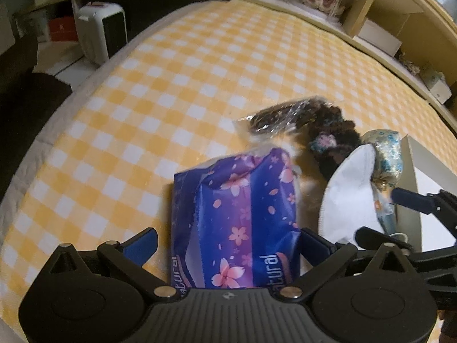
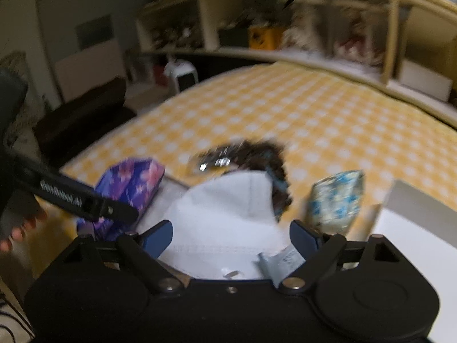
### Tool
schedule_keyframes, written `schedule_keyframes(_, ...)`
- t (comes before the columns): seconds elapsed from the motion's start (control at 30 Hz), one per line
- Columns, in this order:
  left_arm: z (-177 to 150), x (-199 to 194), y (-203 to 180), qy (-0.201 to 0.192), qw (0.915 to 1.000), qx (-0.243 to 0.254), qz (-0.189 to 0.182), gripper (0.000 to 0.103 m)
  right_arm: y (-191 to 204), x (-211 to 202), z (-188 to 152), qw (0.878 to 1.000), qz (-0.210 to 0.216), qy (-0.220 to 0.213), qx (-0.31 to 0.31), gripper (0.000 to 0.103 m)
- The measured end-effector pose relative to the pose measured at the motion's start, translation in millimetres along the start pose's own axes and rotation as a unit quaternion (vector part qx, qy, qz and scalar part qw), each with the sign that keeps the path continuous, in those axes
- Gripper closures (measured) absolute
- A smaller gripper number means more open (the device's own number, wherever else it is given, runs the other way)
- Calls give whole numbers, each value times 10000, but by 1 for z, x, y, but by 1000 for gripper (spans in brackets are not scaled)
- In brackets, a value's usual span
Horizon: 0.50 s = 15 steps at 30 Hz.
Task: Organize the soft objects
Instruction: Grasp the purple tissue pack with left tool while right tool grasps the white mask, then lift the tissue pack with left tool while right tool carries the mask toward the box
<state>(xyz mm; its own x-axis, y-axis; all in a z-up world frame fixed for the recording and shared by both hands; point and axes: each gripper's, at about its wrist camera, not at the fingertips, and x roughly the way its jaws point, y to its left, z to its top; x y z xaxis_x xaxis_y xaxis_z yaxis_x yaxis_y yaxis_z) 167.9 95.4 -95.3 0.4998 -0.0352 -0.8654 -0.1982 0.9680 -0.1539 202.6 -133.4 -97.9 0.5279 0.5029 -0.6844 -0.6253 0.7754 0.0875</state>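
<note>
Left wrist: the tissue pack (image 1: 234, 217) lies on the checked bed between the spread fingers of the left gripper (image 1: 228, 245), untouched — light and squashy in slick film, best taken across its width.

Right wrist: just right of the pack, the mask (image 2: 225, 223) lies between the right gripper's (image 2: 231, 238) spread fingers — thin, limp, best pinched at its fold.

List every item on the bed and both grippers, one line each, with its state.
Purple tissue pack: lying on the checked bed, between open jaws.
White face mask: folded, lying flat, not gripped.
Blue floral pouch: propped upright.
Clear bag of dark items: lying flat.
Left hand-held gripper: open.
Right hand-held gripper: open around the mask.
</note>
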Motion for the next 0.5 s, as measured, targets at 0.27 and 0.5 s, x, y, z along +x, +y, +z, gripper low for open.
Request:
schedule_keyframes(0.27,-1,18,0,221,9996,-151,-23,23,-3,33,-11,9989,289,361,42,25)
schedule_keyframes(0.5,1,12,0,8,9998,-192,66,35,-1,27,-13,9992,228,302,160,43)
